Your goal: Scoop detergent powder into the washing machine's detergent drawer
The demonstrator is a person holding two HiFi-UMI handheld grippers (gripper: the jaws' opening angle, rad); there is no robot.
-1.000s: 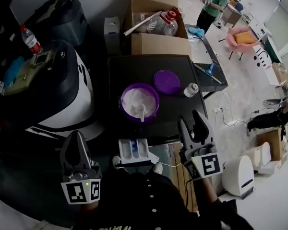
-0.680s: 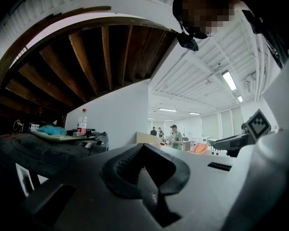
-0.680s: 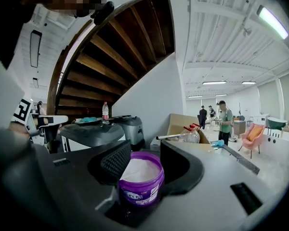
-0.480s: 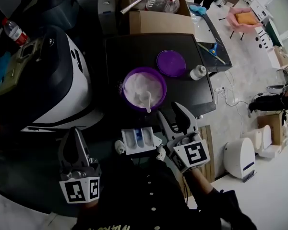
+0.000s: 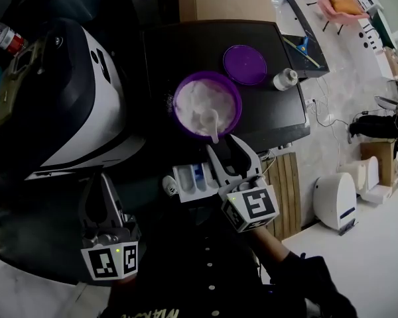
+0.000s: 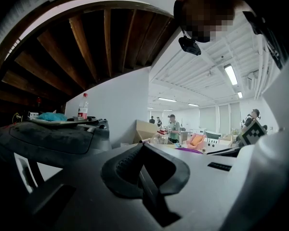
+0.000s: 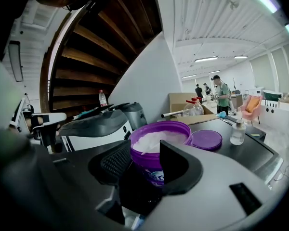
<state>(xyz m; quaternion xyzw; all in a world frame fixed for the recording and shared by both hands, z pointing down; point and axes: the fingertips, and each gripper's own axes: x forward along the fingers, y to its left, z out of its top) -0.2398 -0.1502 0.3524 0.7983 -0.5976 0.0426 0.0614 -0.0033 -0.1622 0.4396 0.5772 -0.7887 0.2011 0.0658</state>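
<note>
Head view: I log a dark bench [image 5: 186,52] carrying a purple tub [image 5: 207,106] of white detergent powder with a white scoop [image 5: 212,121] standing in it, handle toward me. A purple lid [image 5: 245,64] lies flat just beyond the tub, and a small white bottle [image 5: 285,79] stands near the lid. A cardboard box [image 5: 225,5] sits at the bench's far end and a white-and-black machine [image 5: 73,98] to its left. The detergent drawer [image 5: 194,180], white with a blue insert, lies off the bench's near edge, just beside the right claw [image 5: 227,148], which is spread wide and empty, its tips close to the scoop's handle. The left claw [image 5: 98,181] hangs well apart, low at the left. Left gripper view: the left claw [image 6: 144,150] has its pads pressed together with nothing between them; beyond it I note a water bottle [image 6: 83,110] on the machine. Right gripper view: the right claw [image 7: 145,148] stands wide, framing the tub [image 7: 151,170] without touching it; the lid [image 7: 207,139] and bottle [image 7: 237,133] sit to the right.
</note>
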